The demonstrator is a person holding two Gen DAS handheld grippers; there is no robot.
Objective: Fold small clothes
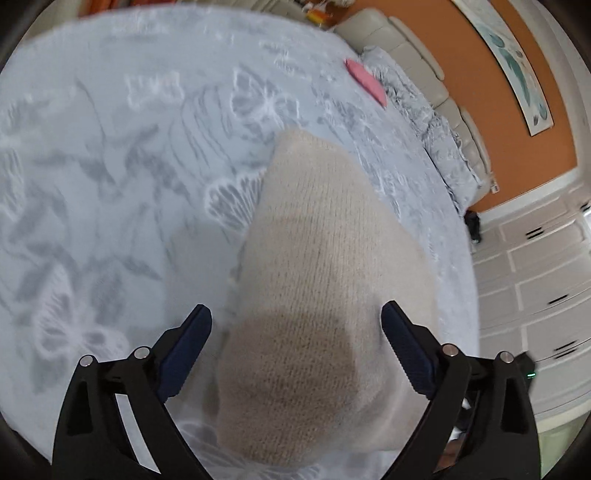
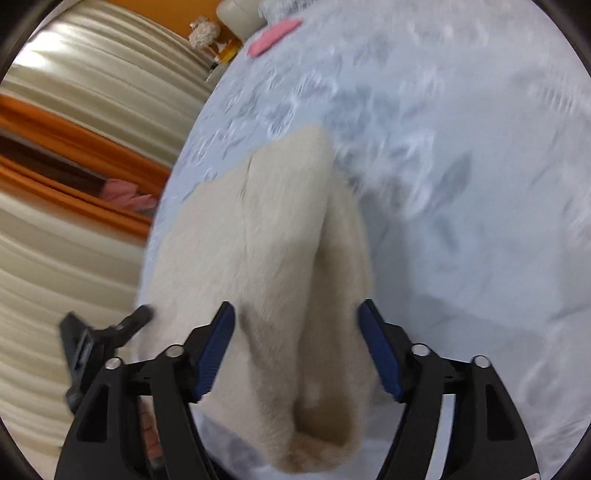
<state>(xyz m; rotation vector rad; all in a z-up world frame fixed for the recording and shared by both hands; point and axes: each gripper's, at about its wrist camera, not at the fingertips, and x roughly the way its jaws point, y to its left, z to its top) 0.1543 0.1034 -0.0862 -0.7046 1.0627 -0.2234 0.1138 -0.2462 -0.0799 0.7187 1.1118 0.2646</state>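
Note:
A cream knitted garment (image 1: pixel 317 266) lies on a pale blue bedspread (image 1: pixel 110 184) with a butterfly pattern. My left gripper (image 1: pixel 295 321) is open, its blue-padded fingers on either side of the garment's near end, just above it. In the right wrist view the same garment (image 2: pixel 258 258) shows a fold ridge running away from me. My right gripper (image 2: pixel 295 317) is open and straddles that folded edge. The left gripper's black tip (image 2: pixel 140 317) shows at the garment's left side.
A pink cloth (image 1: pixel 365 81) lies far off on the bed, also in the right wrist view (image 2: pixel 273 35). A beige padded headboard (image 1: pixel 417 59) and orange wall stand behind. White drawers (image 1: pixel 535 277) are to the right. Curtains (image 2: pixel 74 147) hang beside the bed.

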